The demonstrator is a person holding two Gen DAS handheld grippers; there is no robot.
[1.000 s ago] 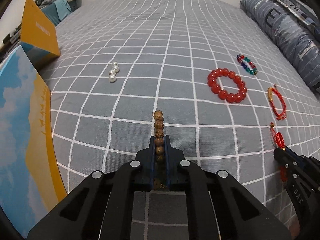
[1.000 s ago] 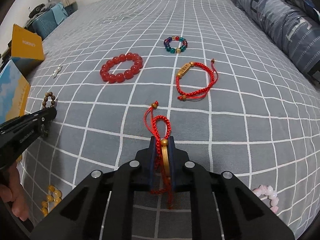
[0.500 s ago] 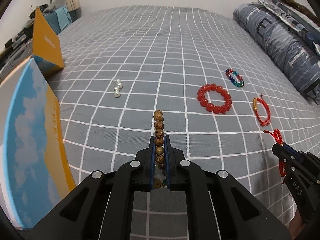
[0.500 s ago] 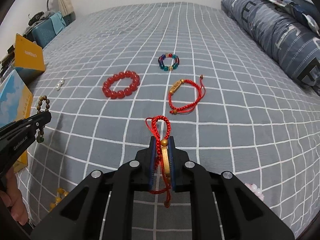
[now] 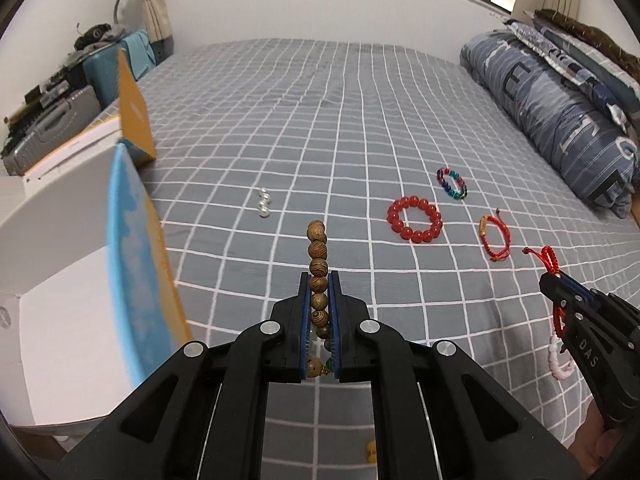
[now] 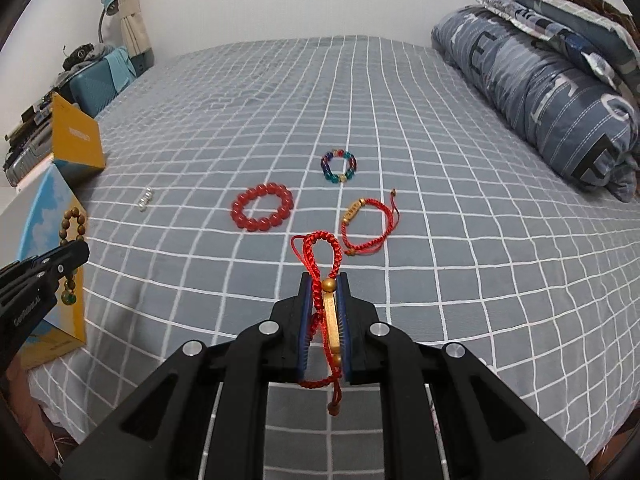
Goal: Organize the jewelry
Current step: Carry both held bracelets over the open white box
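Here the left gripper (image 5: 319, 280) pinches a wooden bead bracelet (image 5: 317, 258); the right gripper (image 6: 324, 282), beside the red bead bracelet (image 6: 262, 207), clamps a red cord bracelet (image 6: 323, 256).

We see a bedspread (image 6: 400, 128) in grey, crossed by a white grid. At twelve o'clock on it lies a bracelet of mixed blue, teal, red and amber beads (image 6: 339, 167); at ten o'clock from that sits a glossy red bead bracelet (image 6: 262, 207). The braided cord bracelet (image 6: 370, 226) is red with a gold tube. At nine o'clock, small silvery-white pearls (image 6: 144, 199). Our black grippers carry blue pads: the left (image 5: 319, 280) pinches brown wood-grain beads (image 5: 317, 248), the right (image 6: 325, 280) a red cord with gold bar (image 6: 326, 276). The box (image 5: 136, 240) shows sky-blue with white clouds and orange.
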